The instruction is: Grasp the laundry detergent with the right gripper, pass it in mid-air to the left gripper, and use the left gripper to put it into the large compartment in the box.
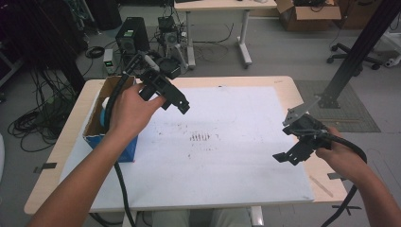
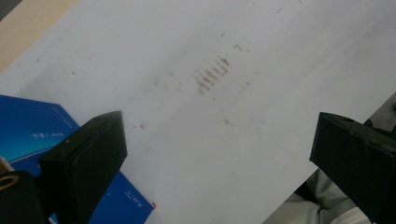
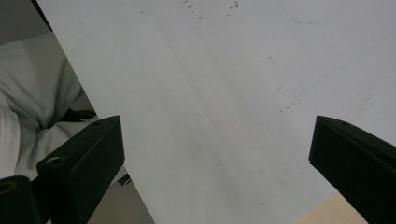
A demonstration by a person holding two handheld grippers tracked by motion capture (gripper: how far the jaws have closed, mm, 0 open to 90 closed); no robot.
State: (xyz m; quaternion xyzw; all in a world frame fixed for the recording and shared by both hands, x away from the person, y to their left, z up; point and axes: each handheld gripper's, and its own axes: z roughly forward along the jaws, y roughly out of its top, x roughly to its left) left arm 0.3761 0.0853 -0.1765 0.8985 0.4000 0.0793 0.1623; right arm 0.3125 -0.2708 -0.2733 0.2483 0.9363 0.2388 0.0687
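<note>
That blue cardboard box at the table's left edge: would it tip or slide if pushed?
The blue cardboard box looks light, so it probably slides on the smooth white sheet. Standing tall with open flaps, it might tip if pushed high.

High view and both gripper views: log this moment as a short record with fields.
left gripper: open, held above the white sheet near the box, nothing between its jaws
right gripper: open, over the sheet's right edge, holding nothing
blue box: open-topped, at the table's left side, a white item inside, too hidden to name
white sheet: covers most of the table, with faint brown marks near the middle
table: light wood, bare at its edges
contact: neither gripper touches the box
</note>
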